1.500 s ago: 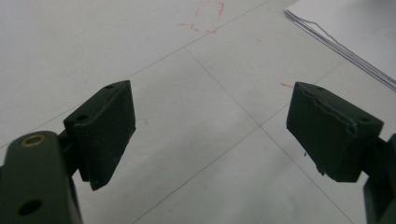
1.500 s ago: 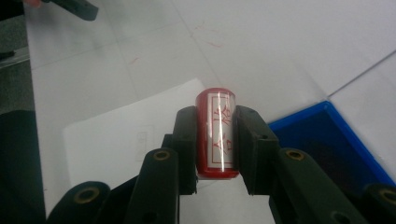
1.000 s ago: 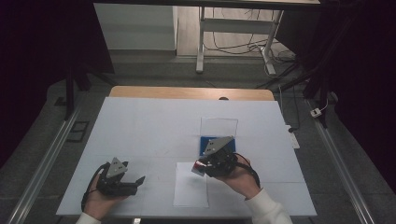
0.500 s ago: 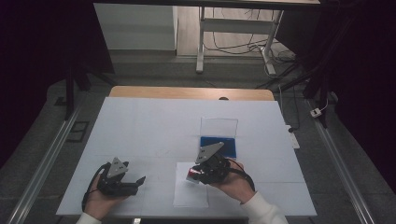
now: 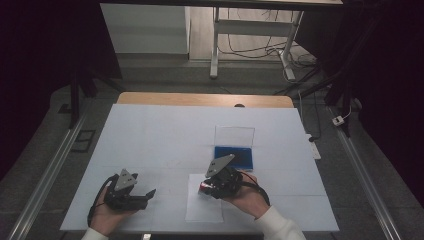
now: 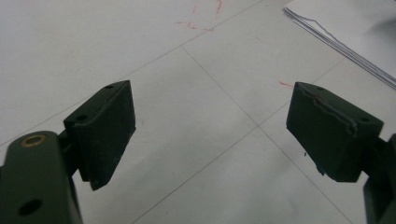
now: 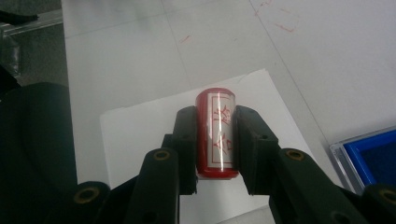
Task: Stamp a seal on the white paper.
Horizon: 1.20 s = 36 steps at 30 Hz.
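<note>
My right gripper (image 5: 204,188) is shut on a red cylindrical stamp (image 5: 202,189) and holds it just over the upper part of a white paper sheet (image 5: 204,212) near the table's front. In the right gripper view the stamp (image 7: 215,133) lies lengthwise between the two jaws of the right gripper (image 7: 215,117). Its white label with red characters faces up, and the sheet (image 7: 140,135) lies beneath. My left gripper (image 5: 149,193) rests at the front left, pointing right. In the left gripper view the left gripper (image 6: 210,126) stands open over bare table.
A blue ink pad (image 5: 234,157) with its clear lid (image 5: 234,135) raised sits just beyond the right hand, and its corner (image 7: 373,161) shows at the right of the right gripper view. The white table cover (image 5: 160,135) bears faint red marks. The paper's edge (image 6: 355,28) lies ahead of the left gripper.
My right gripper has carried the stamp left and toward the person, away from the blue ink pad, and lower over the paper sheet. The left gripper has stayed still.
</note>
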Motion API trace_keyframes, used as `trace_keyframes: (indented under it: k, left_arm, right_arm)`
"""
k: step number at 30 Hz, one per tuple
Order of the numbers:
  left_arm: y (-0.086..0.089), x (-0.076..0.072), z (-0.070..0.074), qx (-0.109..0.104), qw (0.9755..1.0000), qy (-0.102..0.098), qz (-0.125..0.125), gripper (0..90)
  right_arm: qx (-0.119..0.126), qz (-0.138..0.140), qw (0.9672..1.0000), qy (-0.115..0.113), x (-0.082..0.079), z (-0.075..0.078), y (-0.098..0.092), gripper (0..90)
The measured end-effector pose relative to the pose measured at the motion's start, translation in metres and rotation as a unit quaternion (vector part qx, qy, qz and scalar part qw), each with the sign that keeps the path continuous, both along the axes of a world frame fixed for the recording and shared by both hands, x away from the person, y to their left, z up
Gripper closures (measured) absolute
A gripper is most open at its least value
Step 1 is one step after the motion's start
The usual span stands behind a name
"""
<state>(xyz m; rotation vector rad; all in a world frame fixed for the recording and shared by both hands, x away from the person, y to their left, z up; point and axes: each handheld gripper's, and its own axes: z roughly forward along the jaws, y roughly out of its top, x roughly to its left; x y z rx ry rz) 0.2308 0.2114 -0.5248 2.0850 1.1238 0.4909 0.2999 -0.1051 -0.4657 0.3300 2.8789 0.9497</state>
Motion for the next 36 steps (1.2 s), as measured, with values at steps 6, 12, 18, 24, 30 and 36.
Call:
trace_keyframes:
  k: [6,12,18,24,30,36]
  left_arm:
    - [0.000,0.000,0.000,0.000,1.0000,0.000,-0.001,15.6]
    - [0.001,0.000,0.000,0.000,1.0000,0.000,-0.001,15.6]
    - [0.001,0.000,-0.001,0.002,1.0000,0.001,-0.002,15.6]
    - [0.001,0.000,-0.001,0.002,1.0000,0.001,-0.001,15.6]
    - [0.001,0.000,-0.001,0.003,1.0000,0.001,-0.001,15.6]
    - [0.001,0.000,-0.001,0.003,1.0000,0.001,-0.001,15.6]
  right_arm:
    - [-0.008,0.000,1.0000,-0.001,0.000,-0.004,0.002,69.6]
    - [-0.018,0.001,0.9998,-0.006,-0.001,-0.010,0.007,69.6]
    - [-0.024,0.004,0.9996,-0.011,-0.001,-0.013,0.009,69.6]
    - [-0.031,0.003,0.9994,-0.012,-0.002,-0.014,0.010,69.6]
    - [-0.034,0.008,0.9992,-0.018,-0.001,-0.017,0.011,69.6]
    - [-0.038,0.009,0.9990,-0.023,-0.001,-0.018,0.012,69.5]
